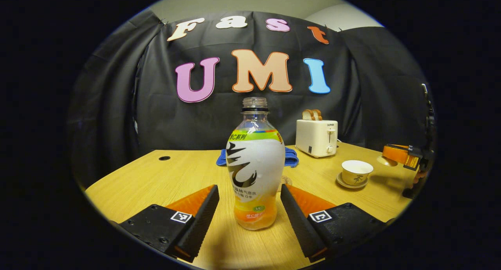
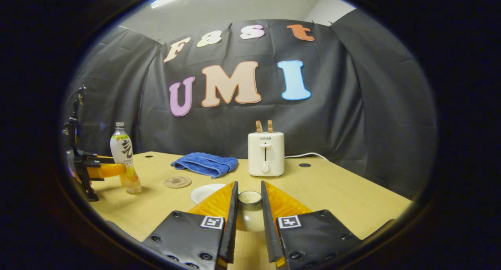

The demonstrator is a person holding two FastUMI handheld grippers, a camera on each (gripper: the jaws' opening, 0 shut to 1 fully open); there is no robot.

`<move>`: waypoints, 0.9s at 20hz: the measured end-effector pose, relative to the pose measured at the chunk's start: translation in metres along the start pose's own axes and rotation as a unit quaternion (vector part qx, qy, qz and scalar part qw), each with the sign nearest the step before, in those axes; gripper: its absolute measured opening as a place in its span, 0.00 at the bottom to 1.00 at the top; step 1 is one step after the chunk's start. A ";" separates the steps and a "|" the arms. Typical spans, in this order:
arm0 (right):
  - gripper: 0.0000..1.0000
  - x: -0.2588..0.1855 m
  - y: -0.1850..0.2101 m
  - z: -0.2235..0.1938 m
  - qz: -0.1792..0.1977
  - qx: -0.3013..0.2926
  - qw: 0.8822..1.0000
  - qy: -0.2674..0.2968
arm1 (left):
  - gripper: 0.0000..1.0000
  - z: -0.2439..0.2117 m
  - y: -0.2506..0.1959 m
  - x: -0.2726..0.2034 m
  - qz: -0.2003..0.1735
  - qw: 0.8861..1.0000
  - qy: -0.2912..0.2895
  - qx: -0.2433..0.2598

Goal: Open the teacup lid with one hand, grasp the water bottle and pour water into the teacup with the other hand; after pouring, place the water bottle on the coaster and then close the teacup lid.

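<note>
Left gripper view: capless bottle (image 1: 255,164), orange liquid.

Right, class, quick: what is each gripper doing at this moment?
Left gripper: open, fingers either side of the bottle, not touching it.
Right gripper: shut on the lid, held off the cup.

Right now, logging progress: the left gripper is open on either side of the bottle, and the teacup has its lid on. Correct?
No. The teacup has no lid on: the left gripper view shows it open on its saucer. The left gripper is open on either side of the bottle.
</note>
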State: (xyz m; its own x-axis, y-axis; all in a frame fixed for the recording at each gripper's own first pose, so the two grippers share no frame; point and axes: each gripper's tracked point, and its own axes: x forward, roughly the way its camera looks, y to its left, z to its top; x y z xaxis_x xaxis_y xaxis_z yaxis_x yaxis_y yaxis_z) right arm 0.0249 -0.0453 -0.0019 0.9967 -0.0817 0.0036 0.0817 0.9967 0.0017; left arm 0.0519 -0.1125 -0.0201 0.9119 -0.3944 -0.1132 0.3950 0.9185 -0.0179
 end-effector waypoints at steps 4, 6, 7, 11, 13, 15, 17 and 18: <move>0.36 0.000 -0.004 0.000 -0.004 0.000 1.000 0.000 | 0.88 -0.006 -0.006 0.019 0.005 1.000 0.023 0.008; 0.36 0.000 -0.004 0.000 -0.004 0.000 1.000 0.000 | 0.82 -0.007 -0.009 0.023 0.007 0.999 0.029 0.013; 0.36 0.001 -0.005 0.000 -0.004 0.000 1.000 0.000 | 0.79 -0.009 -0.009 0.023 0.010 0.999 0.033 0.016; 0.35 0.001 -0.009 0.001 -0.008 0.000 1.000 -0.001 | 0.63 -0.010 -0.016 0.033 0.012 0.998 0.046 0.027; 0.36 0.001 -0.010 0.001 -0.007 0.000 1.000 -0.001 | 0.58 -0.008 -0.019 0.037 0.016 0.998 0.044 0.050; 0.36 0.001 -0.016 0.001 -0.013 0.000 1.000 -0.002 | 0.54 -0.009 -0.019 0.038 0.028 0.994 0.055 0.085; 0.36 0.002 -0.024 0.001 -0.022 0.000 1.000 -0.002 | 0.52 0.000 -0.024 0.043 0.028 0.991 0.053 0.122; 0.35 0.003 -0.027 0.001 -0.025 0.000 1.000 -0.002 | 0.52 0.008 -0.029 0.045 0.026 0.989 0.049 0.139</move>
State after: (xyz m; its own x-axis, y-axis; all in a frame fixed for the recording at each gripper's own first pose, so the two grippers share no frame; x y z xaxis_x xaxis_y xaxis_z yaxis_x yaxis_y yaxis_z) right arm 0.0259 -0.0727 -0.0009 0.9914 -0.1310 0.0069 0.1309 0.9914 0.0015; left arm 0.0823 -0.1573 -0.0171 0.9219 -0.3301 -0.2027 0.3759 0.8887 0.2625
